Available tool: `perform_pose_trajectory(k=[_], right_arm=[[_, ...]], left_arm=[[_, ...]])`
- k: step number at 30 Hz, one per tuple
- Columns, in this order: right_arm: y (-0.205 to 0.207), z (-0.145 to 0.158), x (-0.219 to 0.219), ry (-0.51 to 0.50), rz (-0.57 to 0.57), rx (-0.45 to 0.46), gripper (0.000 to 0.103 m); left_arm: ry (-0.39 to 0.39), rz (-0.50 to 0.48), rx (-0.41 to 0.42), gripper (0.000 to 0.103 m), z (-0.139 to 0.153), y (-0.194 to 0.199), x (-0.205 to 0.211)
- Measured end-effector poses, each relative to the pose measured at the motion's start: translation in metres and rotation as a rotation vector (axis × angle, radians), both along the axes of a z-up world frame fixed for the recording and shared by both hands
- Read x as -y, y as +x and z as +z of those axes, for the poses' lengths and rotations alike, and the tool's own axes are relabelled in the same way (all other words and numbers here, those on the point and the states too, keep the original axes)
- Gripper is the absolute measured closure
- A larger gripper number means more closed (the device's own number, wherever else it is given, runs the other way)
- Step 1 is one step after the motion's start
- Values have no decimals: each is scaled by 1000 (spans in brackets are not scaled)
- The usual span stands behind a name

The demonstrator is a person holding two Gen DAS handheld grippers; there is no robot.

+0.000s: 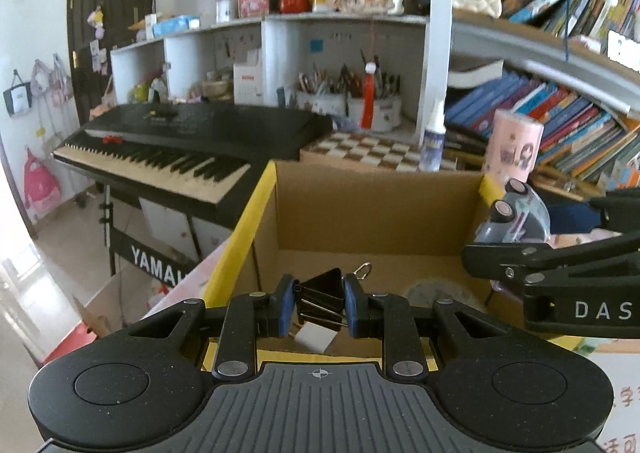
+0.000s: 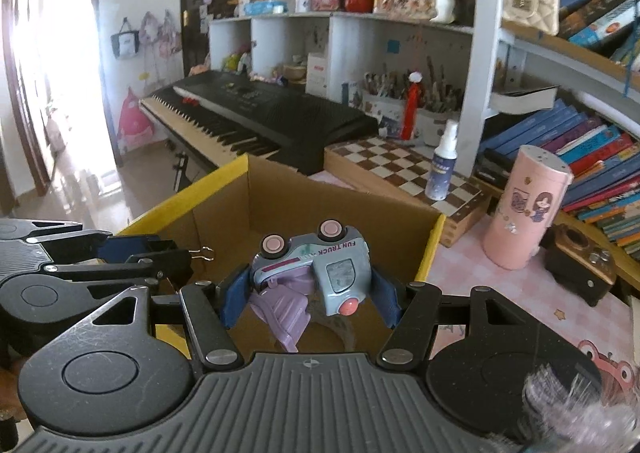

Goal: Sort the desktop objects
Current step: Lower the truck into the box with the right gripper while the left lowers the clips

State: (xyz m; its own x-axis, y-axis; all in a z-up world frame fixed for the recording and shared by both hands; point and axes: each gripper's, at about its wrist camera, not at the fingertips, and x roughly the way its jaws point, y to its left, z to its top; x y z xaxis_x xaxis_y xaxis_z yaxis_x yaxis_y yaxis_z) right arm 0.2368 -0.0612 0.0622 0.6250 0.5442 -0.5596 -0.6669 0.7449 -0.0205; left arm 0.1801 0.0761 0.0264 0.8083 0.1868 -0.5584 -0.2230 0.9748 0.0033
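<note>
From the left wrist, a black metal binder clip (image 1: 322, 299) is clamped in the narrow left claw (image 1: 319, 307) above the open cardboard box (image 1: 376, 209); release is called for next. From the right wrist, a glossy plastic toy truck (image 2: 316, 273), wheels up, is pinched in the right claw (image 2: 310, 303) over the same box

Black binder clip (image 1: 321, 298), grey-blue toy truck (image 2: 320, 269)

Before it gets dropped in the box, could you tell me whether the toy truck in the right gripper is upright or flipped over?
Flipped: the toy truck sits between the right gripper's pads with its pink wheels pointing up.
</note>
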Motion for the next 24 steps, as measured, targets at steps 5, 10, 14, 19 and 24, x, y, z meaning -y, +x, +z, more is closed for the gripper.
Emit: perform_pose_trajectory(k=[5, 10, 14, 19, 24], right_arm=[[14, -12, -11, -54, 54, -28, 42], [25, -21, -20, -97, 95, -63, 42], [31, -27, -26, -134, 131, -82, 42], [39, -35, -31, -165, 158, -128, 42], [45, -38, -32, -177, 155, -146, 42]], left_arm=[[-29, 11, -29, 79, -7, 6, -3], [-35, 23, -41, 79, -11, 12, -4], [11, 7, -47, 79, -13, 13, 2], [22, -7, -49, 79, -14, 15, 5], [21, -2, -44, 72, -13, 12, 5]])
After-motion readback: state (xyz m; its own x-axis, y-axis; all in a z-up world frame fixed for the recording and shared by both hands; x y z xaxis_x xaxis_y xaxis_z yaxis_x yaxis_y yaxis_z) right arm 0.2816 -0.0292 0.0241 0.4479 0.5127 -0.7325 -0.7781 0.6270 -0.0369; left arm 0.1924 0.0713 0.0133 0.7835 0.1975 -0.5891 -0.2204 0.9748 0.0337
